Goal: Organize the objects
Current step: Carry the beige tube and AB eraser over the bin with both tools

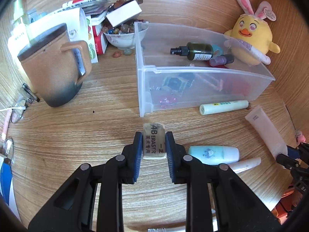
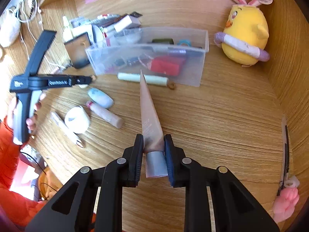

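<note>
Left gripper (image 1: 154,144) clamped on a white 4B eraser (image 1: 154,140), bottom centre of the left wrist view, pads on both long sides, eraser standing on edge just above the wooden desk (image 1: 77,127). Right gripper (image 2: 154,152) clamped on a squeeze tube (image 2: 149,119) near its grey cap (image 2: 156,164), bottom centre of the right wrist view; the tube's flat crimped end points up-frame toward the clear plastic bin (image 2: 202,65). In the left wrist view the bin (image 1: 146,73) sits centre to right, holding a dark green spray bottle (image 1: 193,51), a purple bottle (image 1: 222,60) and small bits behind the frosted front wall, hard to identify. Pale green tube (image 1: 224,106) lies just in front of the bin; light blue bottle (image 1: 212,154) just right of the left gripper. Yellow chick plush (image 1: 249,36) at upper right, touching the bin's far corner. Brown lidded mug (image 1: 56,67) at left, bowl of coloured stones (image 1: 119,34) above centre. In the right wrist view the person's hand (image 2: 30,116), orange sleeve, holds the left gripper's handle at left edge.
</note>
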`<state>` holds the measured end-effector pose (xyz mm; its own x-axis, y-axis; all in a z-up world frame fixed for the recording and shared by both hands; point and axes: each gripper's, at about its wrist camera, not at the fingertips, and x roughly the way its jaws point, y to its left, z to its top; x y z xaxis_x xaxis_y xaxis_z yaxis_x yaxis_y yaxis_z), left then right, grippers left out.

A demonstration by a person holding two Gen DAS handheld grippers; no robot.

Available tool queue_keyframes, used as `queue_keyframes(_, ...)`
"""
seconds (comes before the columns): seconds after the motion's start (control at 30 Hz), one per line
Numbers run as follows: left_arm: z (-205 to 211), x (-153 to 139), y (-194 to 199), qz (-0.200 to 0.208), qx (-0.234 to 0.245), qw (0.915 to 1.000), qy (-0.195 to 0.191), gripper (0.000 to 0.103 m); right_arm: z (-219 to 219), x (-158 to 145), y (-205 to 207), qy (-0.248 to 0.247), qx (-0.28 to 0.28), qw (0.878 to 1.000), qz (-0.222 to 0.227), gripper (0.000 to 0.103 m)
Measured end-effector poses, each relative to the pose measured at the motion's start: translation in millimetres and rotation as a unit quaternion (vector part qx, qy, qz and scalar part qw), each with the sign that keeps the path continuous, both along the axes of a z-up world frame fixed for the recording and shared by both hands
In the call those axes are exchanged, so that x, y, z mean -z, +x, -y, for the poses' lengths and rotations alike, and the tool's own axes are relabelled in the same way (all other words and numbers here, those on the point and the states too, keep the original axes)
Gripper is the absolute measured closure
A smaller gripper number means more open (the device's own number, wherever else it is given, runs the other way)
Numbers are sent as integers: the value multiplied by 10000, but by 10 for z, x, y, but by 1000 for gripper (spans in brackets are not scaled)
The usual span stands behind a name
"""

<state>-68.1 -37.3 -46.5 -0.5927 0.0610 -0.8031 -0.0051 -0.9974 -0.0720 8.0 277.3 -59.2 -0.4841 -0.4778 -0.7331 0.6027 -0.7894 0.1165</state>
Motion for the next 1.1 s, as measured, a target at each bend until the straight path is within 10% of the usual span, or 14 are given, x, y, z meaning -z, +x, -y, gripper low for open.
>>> queue_keyframes(1.1, -318, -881, -91, -1213, 362, 9918, 180, 80, 199, -837, -826, -1071, 155, 9921, -629, 83)
